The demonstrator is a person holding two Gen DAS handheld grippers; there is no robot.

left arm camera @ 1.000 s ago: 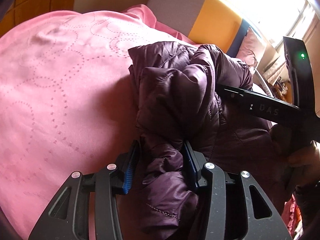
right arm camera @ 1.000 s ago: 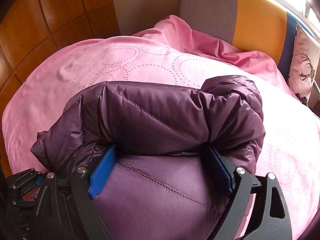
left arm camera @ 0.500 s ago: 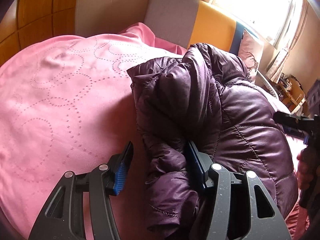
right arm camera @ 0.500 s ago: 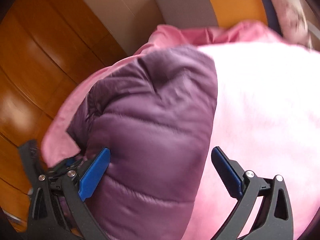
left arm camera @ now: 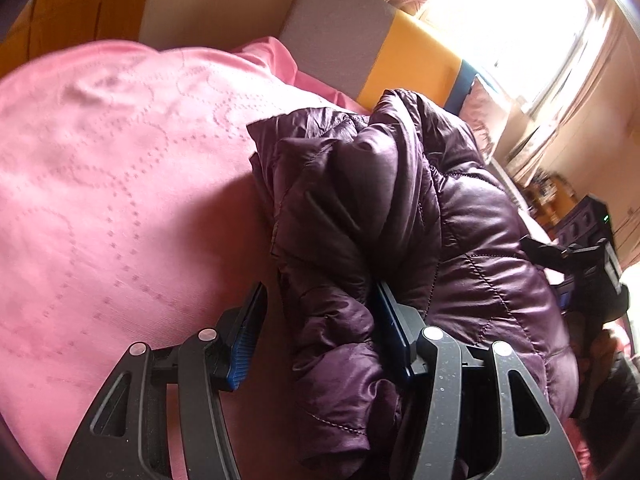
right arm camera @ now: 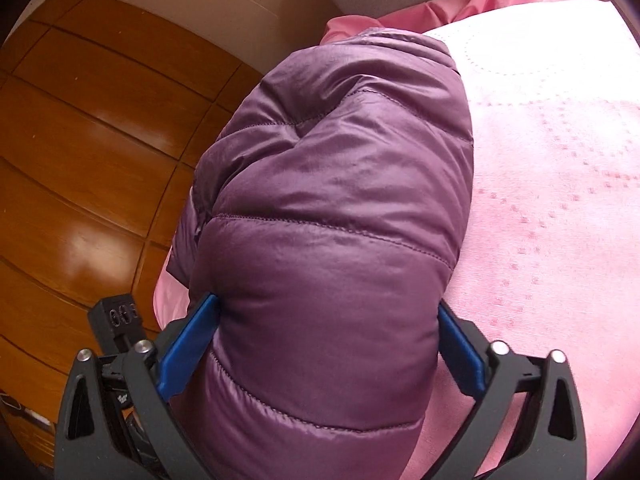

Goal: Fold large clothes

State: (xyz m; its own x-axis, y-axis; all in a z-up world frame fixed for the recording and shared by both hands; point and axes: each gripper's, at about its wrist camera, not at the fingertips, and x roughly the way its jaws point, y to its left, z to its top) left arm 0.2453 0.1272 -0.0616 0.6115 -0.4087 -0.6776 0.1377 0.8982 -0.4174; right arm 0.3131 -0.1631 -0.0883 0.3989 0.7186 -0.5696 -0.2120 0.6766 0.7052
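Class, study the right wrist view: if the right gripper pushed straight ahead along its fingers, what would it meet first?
The purple puffer jacket. Its padded bulk already fills the gap in the open right gripper, so it probably blocks any advance at once.

From the left wrist we look close along our fingers toward the headboard (left arm camera: 408, 48) and window (left arm camera: 516, 20). From the right wrist we look steeply down toward the floor (right arm camera: 80, 152). Both share the purple jacket (left arm camera: 400, 220) (right arm camera: 340, 220) and pink bedspread (left arm camera: 120, 180) (right arm camera: 560, 180).
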